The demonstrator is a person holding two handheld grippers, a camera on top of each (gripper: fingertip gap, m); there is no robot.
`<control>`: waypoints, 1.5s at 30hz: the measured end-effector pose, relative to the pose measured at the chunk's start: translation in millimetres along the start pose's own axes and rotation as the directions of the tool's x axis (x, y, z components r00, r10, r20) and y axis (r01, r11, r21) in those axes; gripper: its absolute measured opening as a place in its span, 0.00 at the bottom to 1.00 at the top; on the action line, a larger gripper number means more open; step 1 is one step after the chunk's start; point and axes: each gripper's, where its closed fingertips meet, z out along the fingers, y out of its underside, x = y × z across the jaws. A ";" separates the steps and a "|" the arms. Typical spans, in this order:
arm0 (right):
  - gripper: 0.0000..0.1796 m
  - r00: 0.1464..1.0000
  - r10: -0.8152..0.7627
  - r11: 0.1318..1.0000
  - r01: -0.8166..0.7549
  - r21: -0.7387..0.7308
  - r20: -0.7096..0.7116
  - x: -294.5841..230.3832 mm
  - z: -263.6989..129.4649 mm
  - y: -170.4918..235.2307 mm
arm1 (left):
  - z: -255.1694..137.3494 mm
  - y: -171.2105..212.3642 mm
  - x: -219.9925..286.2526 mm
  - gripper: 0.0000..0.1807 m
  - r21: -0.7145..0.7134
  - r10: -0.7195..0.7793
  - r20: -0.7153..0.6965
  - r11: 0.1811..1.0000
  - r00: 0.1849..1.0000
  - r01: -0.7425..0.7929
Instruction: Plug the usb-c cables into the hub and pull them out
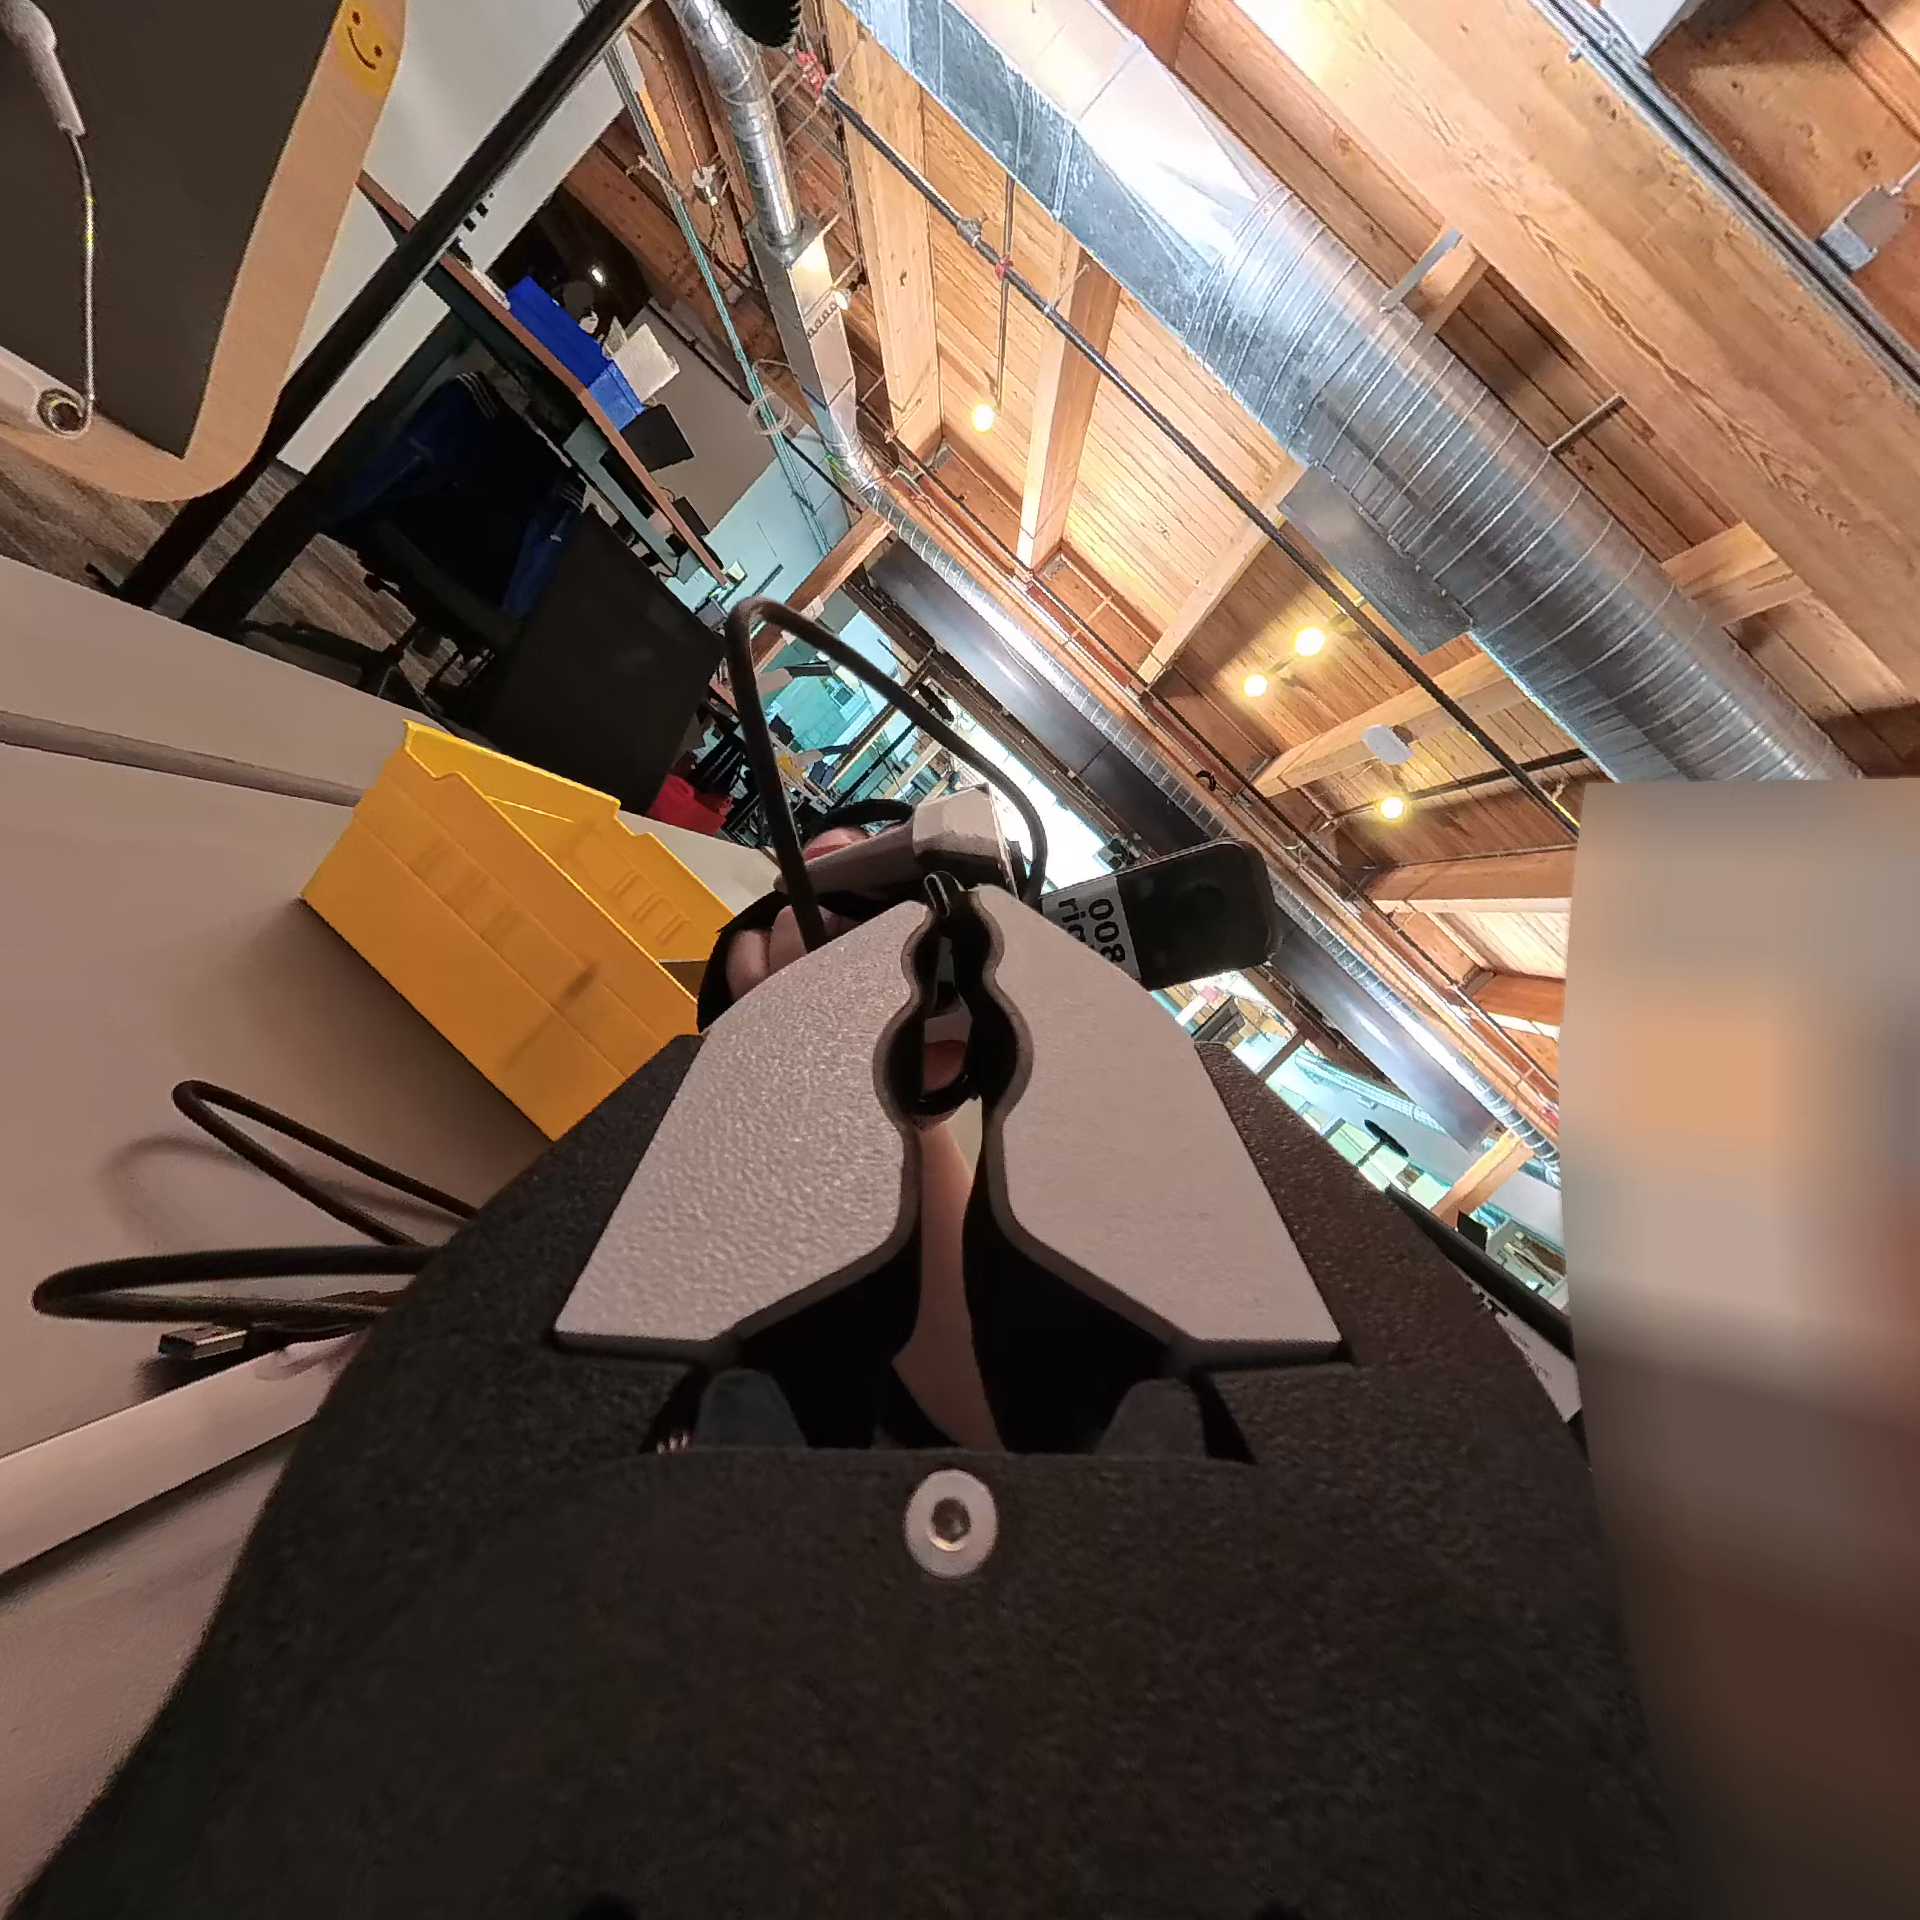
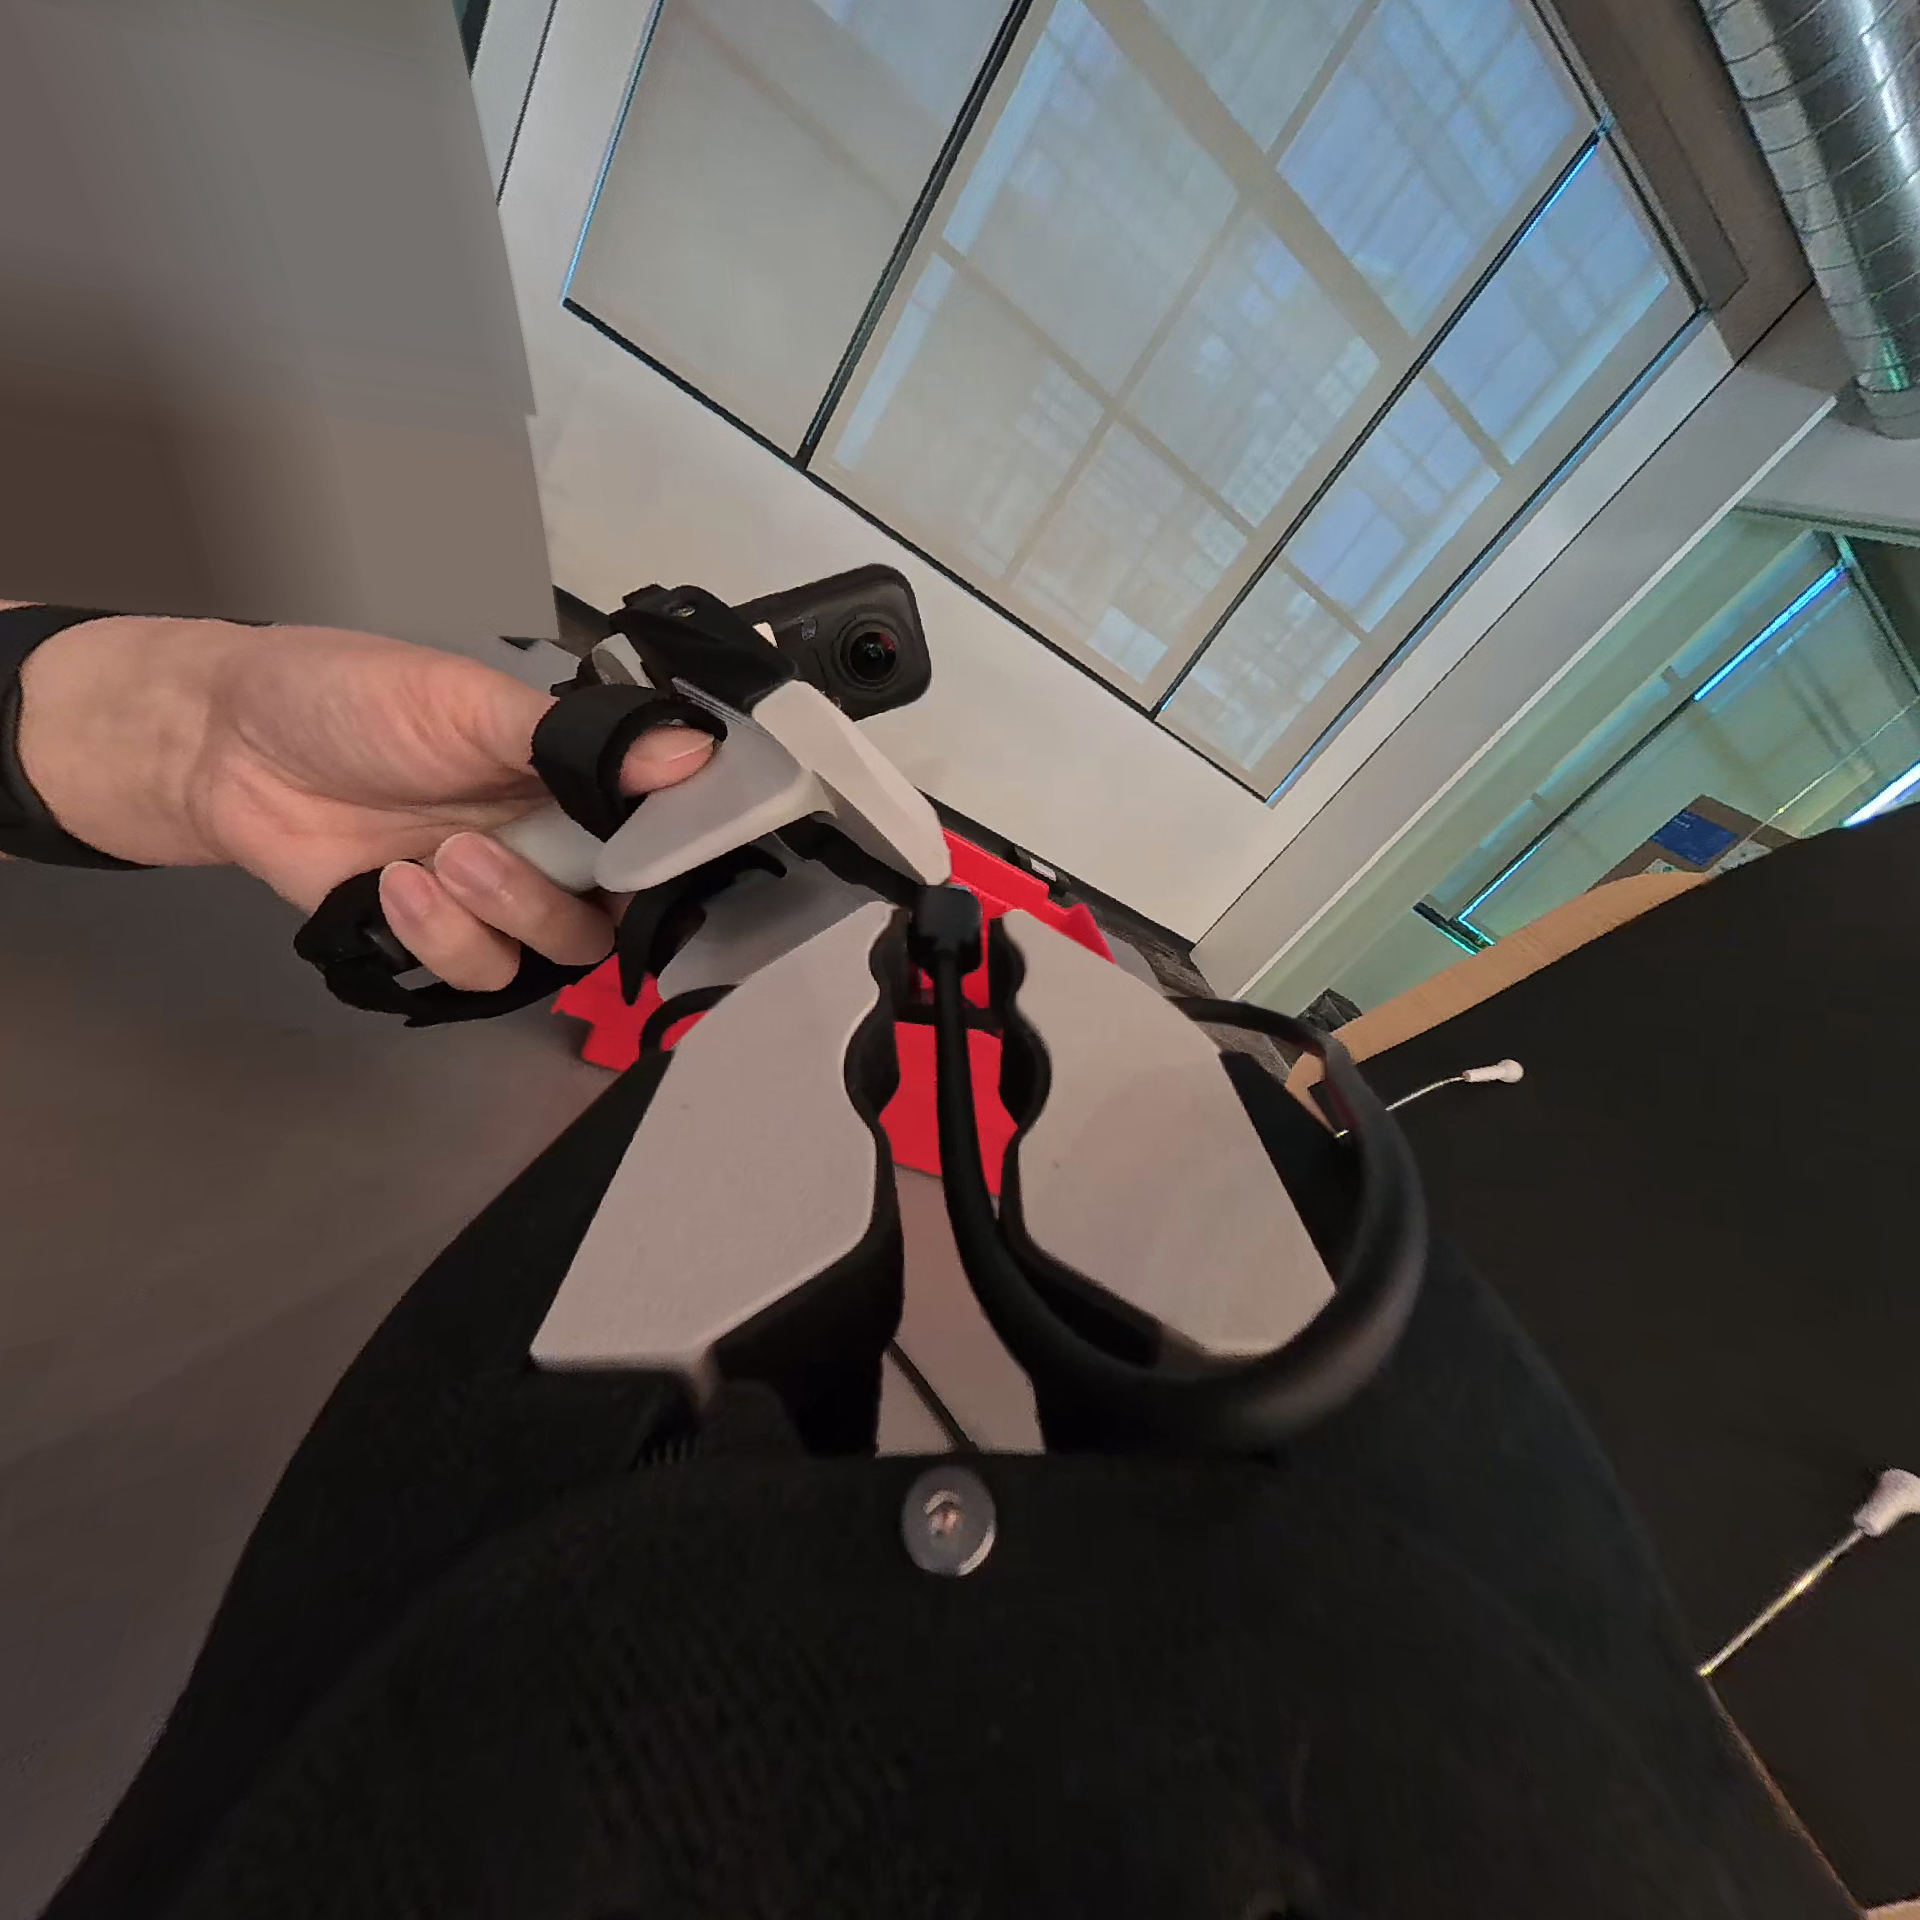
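Note:
My left gripper [image 1: 945,914] is shut on the end of a thin black cable [image 1: 943,961] that runs down between its grey fingers [image 1: 790,1122]. My right gripper [image 2: 940,935] is shut on the plug of a thicker black USB-C cable [image 2: 961,1101], which loops off to the right. The two gripper tips meet nose to nose in the air. The left gripper shows in the right wrist view [image 2: 925,857], held by a hand [image 2: 312,748]. The right gripper shows in the left wrist view [image 1: 961,831]. I cannot make out the hub itself.
A yellow bin [image 1: 499,914] stands on the grey table [image 1: 156,935]. A coiled black cable [image 1: 260,1262] with a USB-A plug [image 1: 203,1342] lies beside it. A red bin [image 2: 914,1112] sits behind the right gripper. A black panel [image 2: 1662,1195] is at the right. Only a small space, under 4 cm, lies between the two pairs of fingers.

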 end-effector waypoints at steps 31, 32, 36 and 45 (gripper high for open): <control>0.07 0.936 0.214 0.977 -0.205 0.063 -0.278 119.0 -151.0 -35.2 | -55.5 92.8 -137.0 0.26 -0.990 0.714 -0.076 0.032 0.696 -0.141; 0.07 0.936 0.211 0.977 -0.203 0.058 -0.282 120.1 -153.1 -34.2 | -56.3 95.1 -140.4 0.26 -0.992 0.717 -0.108 -0.029 0.689 -0.125; 0.07 0.941 0.170 0.985 -0.163 0.051 -0.294 120.7 -158.7 -37.1 | -59.5 96.5 -153.3 0.27 -0.944 0.743 -0.319 -0.302 0.589 -0.131; 0.07 0.953 0.145 0.988 -0.124 0.096 -0.265 114.4 -167.8 -55.5 | -76.5 98.9 -178.6 0.23 -0.868 0.628 -0.426 -0.486 0.651 -0.100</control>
